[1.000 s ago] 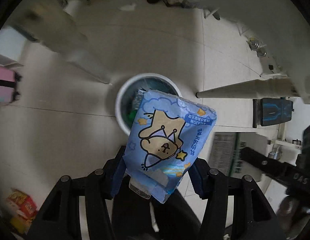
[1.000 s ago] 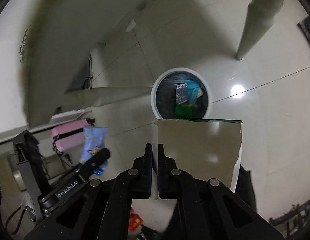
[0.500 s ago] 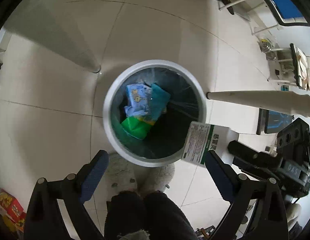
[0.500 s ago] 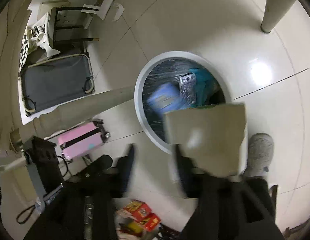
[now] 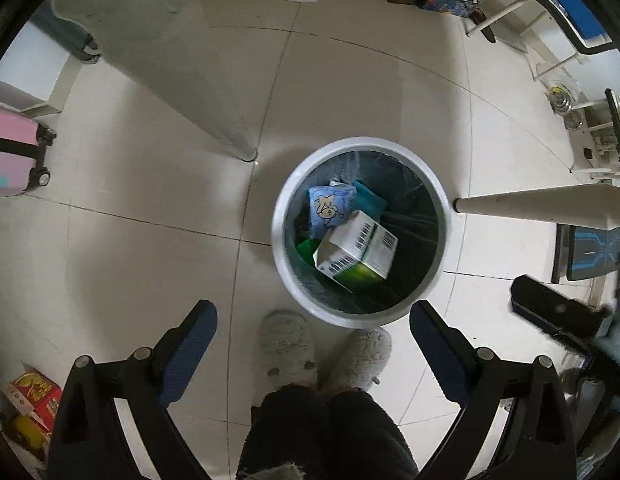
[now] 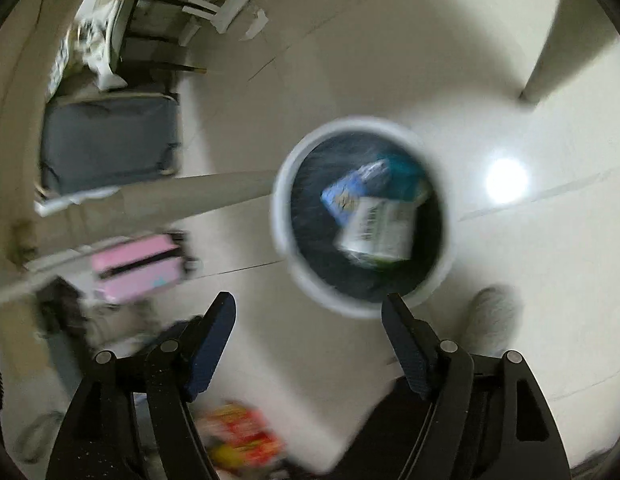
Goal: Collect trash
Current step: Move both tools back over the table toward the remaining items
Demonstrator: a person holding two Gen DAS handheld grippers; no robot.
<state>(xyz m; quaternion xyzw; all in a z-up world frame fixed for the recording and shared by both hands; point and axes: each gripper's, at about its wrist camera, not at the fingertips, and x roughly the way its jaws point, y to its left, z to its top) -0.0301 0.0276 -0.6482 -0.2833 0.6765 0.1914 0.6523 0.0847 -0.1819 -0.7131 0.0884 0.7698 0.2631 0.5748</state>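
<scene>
A white round trash bin (image 5: 278, 240) with a dark liner stands on the tiled floor. Inside it lie a blue cartoon snack packet (image 5: 330, 210), a white-and-green carton (image 5: 356, 250) and a teal wrapper (image 5: 370, 200). My left gripper (image 5: 313, 322) hangs straight above the near rim, jaws wide open and empty. The right wrist view is blurred; it shows the same bin (image 6: 283, 240) with the packet (image 6: 346, 192) and the carton (image 6: 376, 232) inside. My right gripper (image 6: 307, 312) is above the bin's near edge, its jaws opening with nothing between them.
The person's grey slippers (image 5: 285, 348) stand just before the bin. Table legs (image 5: 213, 108) (image 5: 530, 208) flank it. A pink suitcase (image 5: 13, 152) is at the left, red boxes (image 5: 33, 396) at the lower left, a grey case (image 6: 105, 140) and chairs farther off.
My left gripper let go of the blue packet, which now lies in the bin. My right gripper released the carton, which fell in too. Both grippers sank toward the bin.
</scene>
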